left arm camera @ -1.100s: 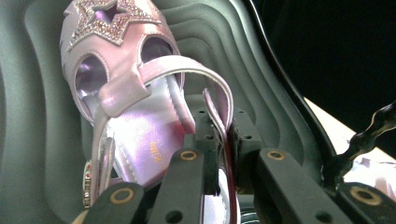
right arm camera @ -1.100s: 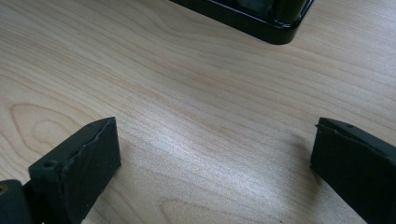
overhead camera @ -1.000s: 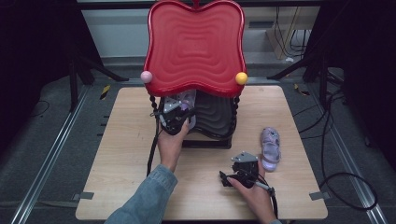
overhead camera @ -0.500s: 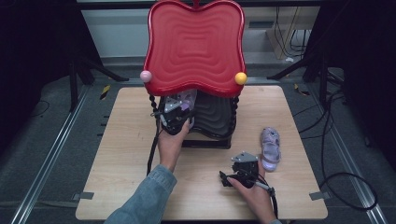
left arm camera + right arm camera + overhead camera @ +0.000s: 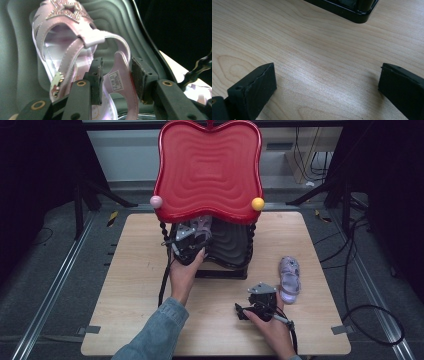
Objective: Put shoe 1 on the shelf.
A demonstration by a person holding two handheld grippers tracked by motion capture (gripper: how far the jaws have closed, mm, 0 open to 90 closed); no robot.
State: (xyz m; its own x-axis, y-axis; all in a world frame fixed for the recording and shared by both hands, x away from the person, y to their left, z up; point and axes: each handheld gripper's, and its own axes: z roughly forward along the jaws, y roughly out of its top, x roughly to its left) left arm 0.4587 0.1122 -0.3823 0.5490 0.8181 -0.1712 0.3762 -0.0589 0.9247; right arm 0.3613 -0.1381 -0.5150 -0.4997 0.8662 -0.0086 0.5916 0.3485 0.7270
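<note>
Wooden worktop [image 5: 125, 285], red-topped rack [image 5: 210, 167] at back. Left gripper [image 5: 117, 80] under the top, jaws just been opening, part-way apart, heel strap of pink sandal [image 5: 75, 50] between them, pads off it. Right gripper [image 5: 325, 85] wide apart over bare wood, holding nothing; second sandal [image 5: 289, 279] beside it

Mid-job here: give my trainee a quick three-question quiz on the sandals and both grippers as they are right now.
1. True or false: the right gripper grips a sandal.
2. The sandal between the left gripper jaws lies on: A) the bare table B) the rack's dark lower tray C) the red top tray.
3. Where is the other sandal?

Key: 1. False; its jaws stand open over bare table. 2. B; the jaws have just been opening around the heel strap. 3. On the table, right of the rack.
</note>
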